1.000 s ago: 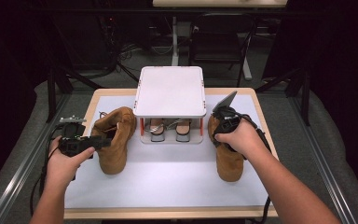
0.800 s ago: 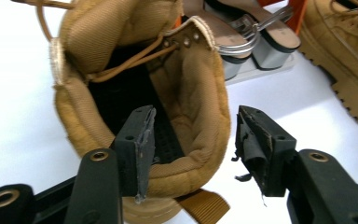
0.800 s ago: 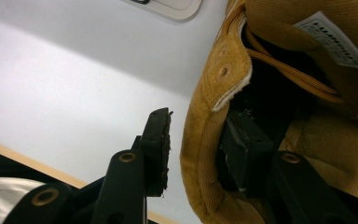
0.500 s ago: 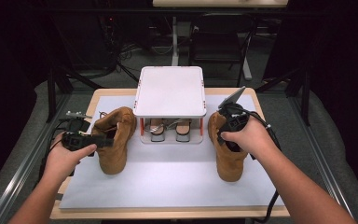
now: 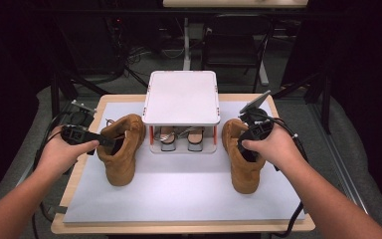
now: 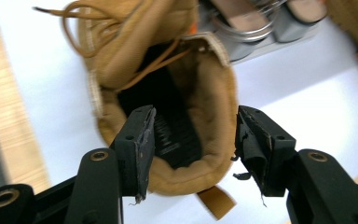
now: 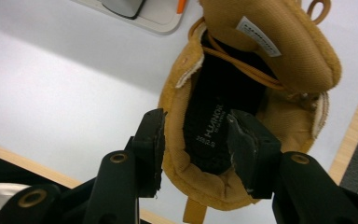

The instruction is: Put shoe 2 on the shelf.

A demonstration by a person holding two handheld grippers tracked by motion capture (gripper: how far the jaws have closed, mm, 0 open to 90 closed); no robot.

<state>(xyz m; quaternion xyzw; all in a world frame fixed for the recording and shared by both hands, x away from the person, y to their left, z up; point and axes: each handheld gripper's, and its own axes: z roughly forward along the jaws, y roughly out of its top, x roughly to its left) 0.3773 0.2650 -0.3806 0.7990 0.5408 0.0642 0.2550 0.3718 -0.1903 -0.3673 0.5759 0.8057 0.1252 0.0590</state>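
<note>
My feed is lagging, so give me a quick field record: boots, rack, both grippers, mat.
left boot: upright on mat, left of rack
right boot: upright on mat, right of rack
rack: white, two-tier, sandals on lower shelf
left gripper: open, jaws astride the left boot's collar
right gripper: jaws just been opening, astride the right boot's collar
mat: white, on wooden table

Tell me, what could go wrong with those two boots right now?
The left gripper hangs open above the left boot collar; closing off-centre might just fold the soft rim. The right gripper, jaws just opening, straddles only one side of the right boot collar, so a grip could slip. Loose laces might snag.
</note>
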